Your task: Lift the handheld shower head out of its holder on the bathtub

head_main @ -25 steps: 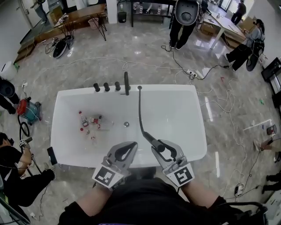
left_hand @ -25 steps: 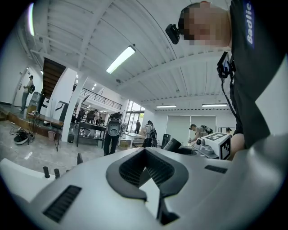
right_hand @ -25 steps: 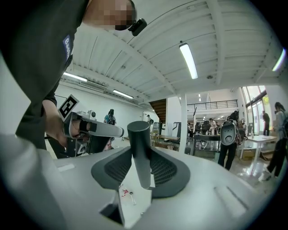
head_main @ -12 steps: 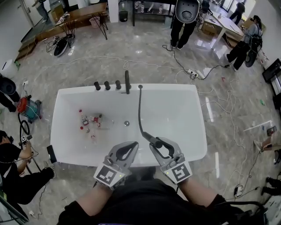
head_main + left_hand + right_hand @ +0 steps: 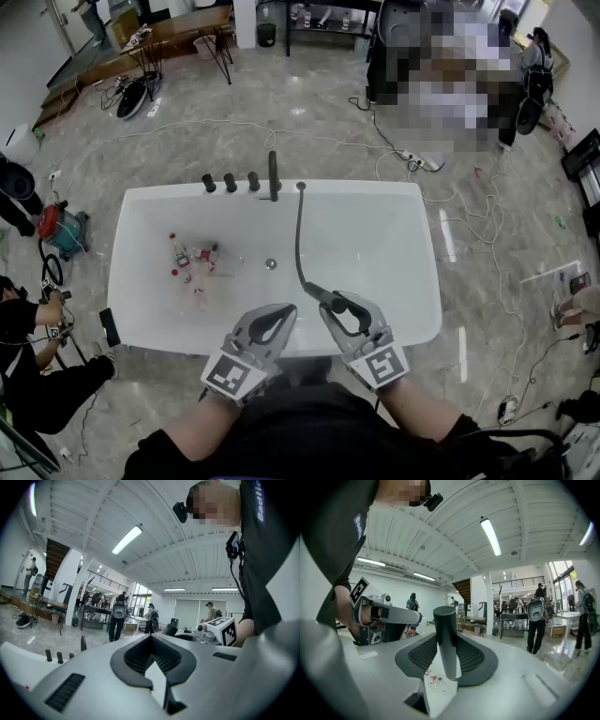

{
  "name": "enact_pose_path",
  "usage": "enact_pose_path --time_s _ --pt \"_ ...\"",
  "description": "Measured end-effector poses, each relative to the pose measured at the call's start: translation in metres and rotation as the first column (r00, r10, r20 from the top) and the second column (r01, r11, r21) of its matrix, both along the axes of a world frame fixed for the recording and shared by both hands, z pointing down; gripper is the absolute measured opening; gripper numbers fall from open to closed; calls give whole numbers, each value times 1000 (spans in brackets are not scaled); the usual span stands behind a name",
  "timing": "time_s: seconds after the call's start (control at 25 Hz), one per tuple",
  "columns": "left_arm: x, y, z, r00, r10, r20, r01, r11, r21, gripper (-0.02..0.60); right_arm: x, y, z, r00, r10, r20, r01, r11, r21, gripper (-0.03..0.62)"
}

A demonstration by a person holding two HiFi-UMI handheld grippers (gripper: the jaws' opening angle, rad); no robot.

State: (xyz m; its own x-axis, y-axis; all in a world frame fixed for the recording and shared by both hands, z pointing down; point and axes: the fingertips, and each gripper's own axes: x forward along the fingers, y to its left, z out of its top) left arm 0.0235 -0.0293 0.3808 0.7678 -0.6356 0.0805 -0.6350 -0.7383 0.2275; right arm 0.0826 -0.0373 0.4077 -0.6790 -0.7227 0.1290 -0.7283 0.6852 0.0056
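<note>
Grey right gripper [image 5: 336,309]: jaws clamped on the black shower head [image 5: 444,637], above the bathtub's [image 5: 141,202] near rim.
Hose [image 5: 298,234]: runs to the far rim, beside the spout [image 5: 272,176].
Left gripper [image 5: 151,637]: jaws together, empty, just beside the right one.
Small bottles [image 5: 192,262]: tub floor, left side.
</note>
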Motion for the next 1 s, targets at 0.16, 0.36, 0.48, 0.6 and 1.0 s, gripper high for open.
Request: enact_pose_path --time_s 0.16,0.36,0.48,0.6,1.0 --pt "-2 -2 0 1000 -4 -1 4 1000 0 0 -2 -4 -1 1000 7 10 -7 1000 0 122" --pt "-1 -1 -1 1000 -6 2 6 1000 0 0 1 -5 -3 1000 10 15 -10 1000 0 122" --pt "-1 0 -1 1000 -7 4 7 1000 5 0 2 -5 -1 1000 16 15 -16 1000 -5 122" --pt "2 0 -2 1000 -11 6 11 1000 2 0 6 -6 -2 1000 22 22 -22 1000 -7 123" --pt "0 3 -4 1000 -12 5 12 1000 3 0 2 -4 -4 1000 18 17 -18 1000 4 123"
